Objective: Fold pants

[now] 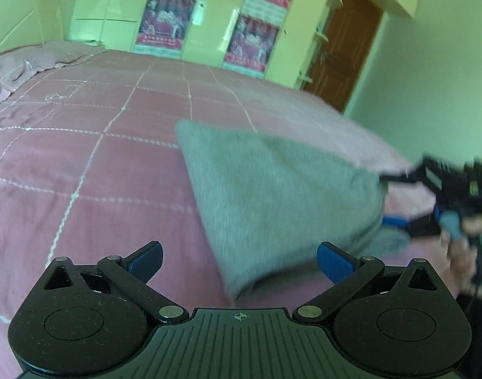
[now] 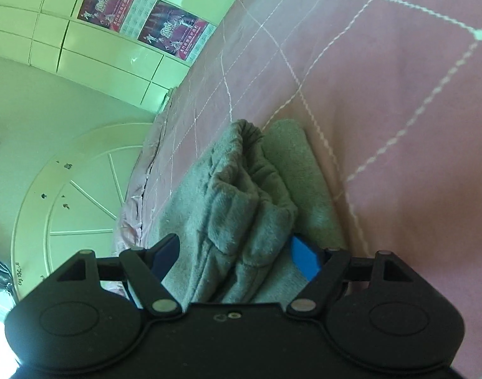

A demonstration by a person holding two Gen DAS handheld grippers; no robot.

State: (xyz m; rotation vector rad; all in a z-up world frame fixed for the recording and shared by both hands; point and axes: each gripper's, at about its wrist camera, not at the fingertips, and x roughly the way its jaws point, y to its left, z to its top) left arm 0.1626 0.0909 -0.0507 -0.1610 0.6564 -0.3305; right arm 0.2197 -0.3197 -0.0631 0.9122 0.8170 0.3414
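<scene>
Grey fleece: the pants (image 1: 272,195) lie on the pink quilted bed (image 1: 83,164), already doubled into a thick wedge, with the gathered waistband end bunched toward the right gripper.
Left gripper: the left gripper (image 1: 239,263) hovers low over the bed with its fingers (image 1: 334,265) spread wide and nothing between them; the near corner of the cloth sits just ahead of and beside the right-hand finger, not touching as far as the blur allows.
Right gripper: the right gripper (image 2: 236,260) has the bunched waistband fold between its fingers (image 2: 304,260); whether the pads press on the cloth or merely straddle it cannot be told.
Long axis: in the left wrist view the bundle runs from its far corner, out on the bed, back and rightward toward the right gripper (image 1: 443,195), which sits at the cloth's right end.
Nearer hand: the right is at the cloth; the left is free and just short of the near edge.
Judgement: a further fold looks to depend on the left fingers taking the near edge, which lies ahead and slightly to their right.
Background: cupboards with posters (image 1: 165,19) and a brown door (image 1: 345,47) stand behind the bed.
</scene>
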